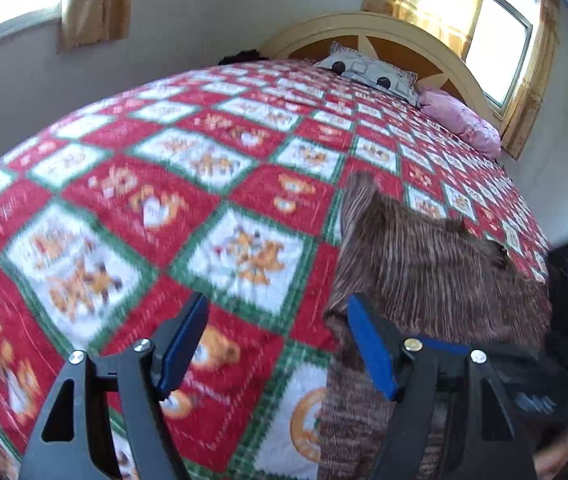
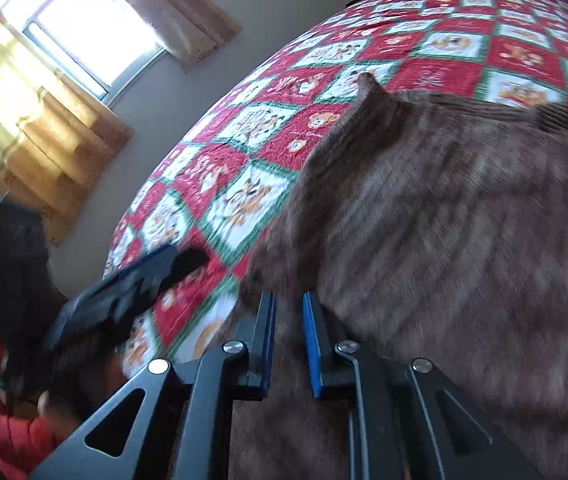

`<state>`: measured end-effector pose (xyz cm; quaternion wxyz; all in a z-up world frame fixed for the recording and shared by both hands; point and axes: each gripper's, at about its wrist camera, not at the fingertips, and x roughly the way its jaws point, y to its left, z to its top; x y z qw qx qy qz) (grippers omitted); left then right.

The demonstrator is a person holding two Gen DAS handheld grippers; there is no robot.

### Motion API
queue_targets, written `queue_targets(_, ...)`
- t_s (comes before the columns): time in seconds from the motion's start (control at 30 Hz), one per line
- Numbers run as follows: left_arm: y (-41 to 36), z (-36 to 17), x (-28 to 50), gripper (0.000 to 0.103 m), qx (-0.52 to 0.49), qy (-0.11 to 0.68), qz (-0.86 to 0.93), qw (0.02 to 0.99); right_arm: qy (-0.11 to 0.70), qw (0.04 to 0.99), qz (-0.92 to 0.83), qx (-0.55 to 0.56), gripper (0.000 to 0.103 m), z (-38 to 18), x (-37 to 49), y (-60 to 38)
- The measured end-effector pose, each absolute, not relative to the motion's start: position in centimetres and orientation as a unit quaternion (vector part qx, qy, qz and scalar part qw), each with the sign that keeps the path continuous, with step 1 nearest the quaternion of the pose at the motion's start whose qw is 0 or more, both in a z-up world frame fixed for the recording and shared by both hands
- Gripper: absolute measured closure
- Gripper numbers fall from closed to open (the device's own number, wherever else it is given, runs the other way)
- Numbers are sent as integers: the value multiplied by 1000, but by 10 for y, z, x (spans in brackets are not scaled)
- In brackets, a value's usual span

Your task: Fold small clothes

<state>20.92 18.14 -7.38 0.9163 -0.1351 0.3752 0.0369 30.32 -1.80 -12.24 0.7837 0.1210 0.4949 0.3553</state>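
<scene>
A brown striped garment (image 1: 423,268) lies on the red, white and green patterned bedspread (image 1: 164,200), near the bed's right edge. My left gripper (image 1: 278,312) is open and empty, its right finger over the garment's left edge. In the right wrist view the garment (image 2: 443,220) fills the right half of the frame. My right gripper (image 2: 287,304) hovers over the garment's near left corner, jaws a narrow gap apart with nothing between them. The left gripper (image 2: 140,280) shows as a blurred dark shape at the left.
A rounded headboard (image 1: 363,32) stands at the far end with a patterned pillow (image 1: 371,72) and a pink pillow (image 1: 459,120). Curtained windows (image 1: 495,40) flank the bed. A person's red clothing (image 2: 8,436) is at the lower left.
</scene>
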Motion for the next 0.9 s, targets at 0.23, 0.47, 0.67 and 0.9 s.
queue_targets(0.23,146,-71,226,28,-89,375,8,923,404,881,188,159,88,-86,263,-119)
queue_targets(0.47,117,-107,247,27,-33,441,45,896,461,861,147,154,88,-125,258,-137)
queue_targets(0.67,134,-85,213,27,-36,410,31,911,413,891,74,173,88,-98,220,-191)
queue_targets(0.9,113,-93,199,23,-41,421,1,906,404,894,8,193,88,-106,188,-250)
